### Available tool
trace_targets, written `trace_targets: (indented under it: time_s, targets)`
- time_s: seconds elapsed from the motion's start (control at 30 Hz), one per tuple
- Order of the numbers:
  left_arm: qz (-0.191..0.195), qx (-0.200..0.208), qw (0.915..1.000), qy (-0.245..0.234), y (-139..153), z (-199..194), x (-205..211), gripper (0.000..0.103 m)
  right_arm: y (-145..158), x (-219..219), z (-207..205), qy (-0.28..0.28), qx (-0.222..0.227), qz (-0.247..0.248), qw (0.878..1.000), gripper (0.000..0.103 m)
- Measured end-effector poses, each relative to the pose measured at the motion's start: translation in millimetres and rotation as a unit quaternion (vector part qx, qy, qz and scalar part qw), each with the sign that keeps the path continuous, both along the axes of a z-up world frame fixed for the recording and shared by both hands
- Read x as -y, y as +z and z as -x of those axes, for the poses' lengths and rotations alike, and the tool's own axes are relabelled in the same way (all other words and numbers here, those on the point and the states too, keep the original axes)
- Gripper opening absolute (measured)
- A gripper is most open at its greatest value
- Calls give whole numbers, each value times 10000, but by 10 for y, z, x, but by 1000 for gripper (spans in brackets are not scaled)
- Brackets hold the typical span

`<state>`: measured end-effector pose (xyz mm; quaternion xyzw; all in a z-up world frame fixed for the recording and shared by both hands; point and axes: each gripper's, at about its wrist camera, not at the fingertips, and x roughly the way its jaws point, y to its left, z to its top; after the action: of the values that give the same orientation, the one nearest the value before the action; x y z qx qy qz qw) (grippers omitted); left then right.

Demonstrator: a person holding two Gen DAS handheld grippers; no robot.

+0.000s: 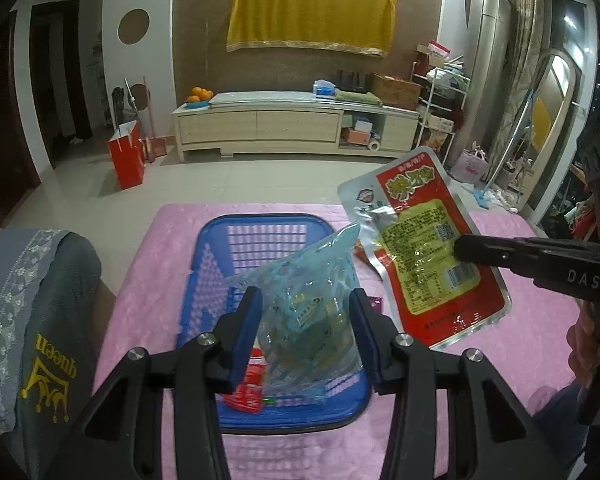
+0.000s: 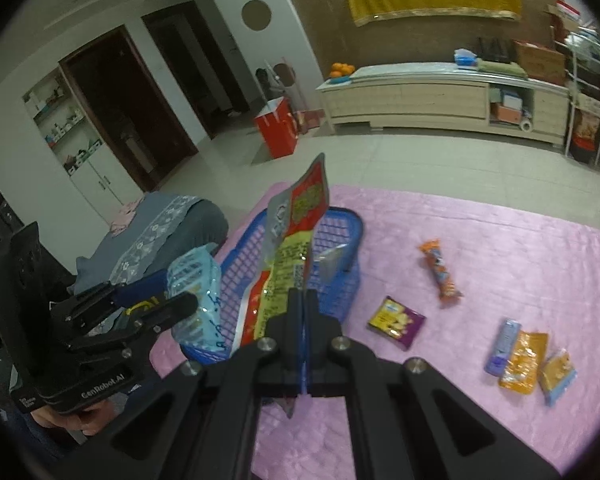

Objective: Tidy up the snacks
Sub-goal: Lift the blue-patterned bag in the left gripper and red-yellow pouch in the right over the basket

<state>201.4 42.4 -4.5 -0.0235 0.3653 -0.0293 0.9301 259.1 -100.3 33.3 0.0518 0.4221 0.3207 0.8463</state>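
Blue basket (image 1: 220,240) rim below both claw-held packets.

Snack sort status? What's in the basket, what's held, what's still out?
Done: one red packet lies in the blue basket.
In hand: left gripper holds a clear blue bag above the basket; right gripper is shut on a red-yellow pouch.
Left: five snacks on the pink cloth, including an orange bar and a purple pack.
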Motion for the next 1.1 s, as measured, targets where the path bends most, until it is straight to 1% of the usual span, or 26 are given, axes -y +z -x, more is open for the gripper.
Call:
trace_targets:
  time_s: [0.2,0.37,0.57,0.8,1.0,1.1]
  targets:
    - [-9,-105,9999,113,-78,-58,-251,43,-134,-304,-98,162,-156,35,9997,3]
    - [-52,-233,9996,143,-233,-152,-374,43,-250,-464,-184,247,-279,121,9992,3]
    - [-5,-485,9987,146,-457,-312,-507,43,-415,-643,-299,292,-437,283,9982,3]
    - [15,-664,9978,88,-689,-472,-581,43,-603,-733,-433,298,-609,442,9967,3]
    - [-34,-727,9973,65,-751,-549,-577,42,-711,-829,-508,373,-660,655,9950,3]
    - [-47,-737,9973,29,-771,-562,-580,41,-753,-892,-526,417,-596,848,9937,3]
